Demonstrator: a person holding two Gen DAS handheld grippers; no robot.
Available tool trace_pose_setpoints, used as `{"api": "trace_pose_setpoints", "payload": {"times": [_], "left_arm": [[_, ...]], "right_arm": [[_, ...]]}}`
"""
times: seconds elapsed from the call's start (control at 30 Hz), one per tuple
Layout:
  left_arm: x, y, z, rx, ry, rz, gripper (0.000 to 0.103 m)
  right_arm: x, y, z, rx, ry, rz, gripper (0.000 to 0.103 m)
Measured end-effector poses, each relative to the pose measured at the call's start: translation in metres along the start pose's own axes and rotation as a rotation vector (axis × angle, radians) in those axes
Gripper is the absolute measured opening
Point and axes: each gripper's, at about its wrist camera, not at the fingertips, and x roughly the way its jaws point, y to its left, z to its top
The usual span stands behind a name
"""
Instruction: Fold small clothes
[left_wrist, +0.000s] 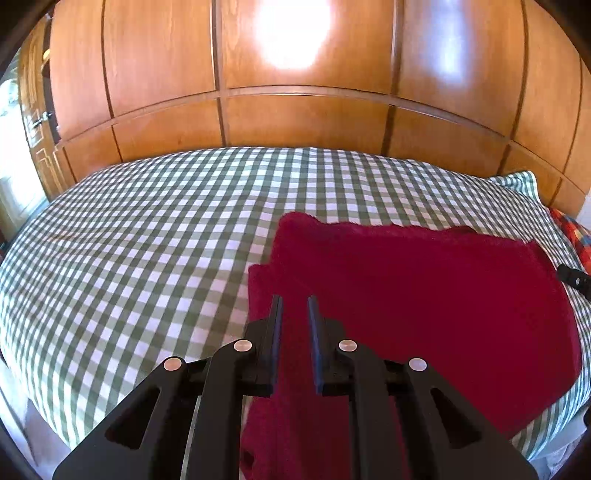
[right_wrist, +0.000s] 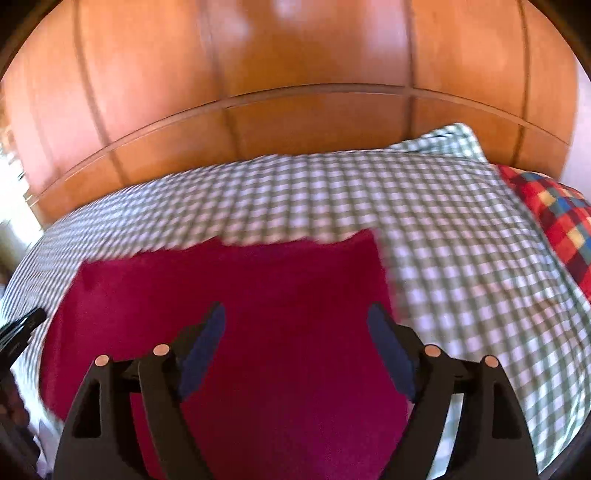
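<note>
A dark red knitted garment (left_wrist: 424, 295) lies on the green and white checked bedspread (left_wrist: 147, 240); its near part hangs over the bed's front edge. My left gripper (left_wrist: 294, 301) is above the garment's left part, its jaws a narrow gap apart with nothing between the tips. My right gripper (right_wrist: 295, 308) is open wide above the garment (right_wrist: 258, 295) near its right edge and holds nothing. The right wrist view is blurred by motion. The other gripper's tip shows at the right edge of the left wrist view (left_wrist: 574, 278) and at the left edge of the right wrist view (right_wrist: 22, 328).
A wooden wardrobe wall (left_wrist: 295, 110) stands behind the bed. A pillow in the same check (right_wrist: 454, 140) and a red, blue and yellow checked cloth (right_wrist: 557, 221) lie at the right end. The bedspread (right_wrist: 461, 277) stretches left and right of the garment.
</note>
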Motion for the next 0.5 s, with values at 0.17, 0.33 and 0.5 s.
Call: {"api": "trace_pose_setpoints", "payload": {"times": [0.17, 0.33, 0.5], "left_arm": [[-0.005, -0.002, -0.012, -0.001, 0.007, -0.021, 0.012], [-0.001, 0.001, -0.018, -0.01, 0.024, -0.025, 0.012], [0.01, 0.004, -0.025, -0.017, 0.06, -0.023, 0.012]], "right_arm": [[-0.003, 0.033, -0.024, -0.066, 0.023, 0.061, 0.08], [-0.004, 0.042, -0.036, -0.095, 0.033, 0.063, 0.08], [0.0, 0.03, -0.044, -0.072, 0.057, 0.022, 0.08]]}}
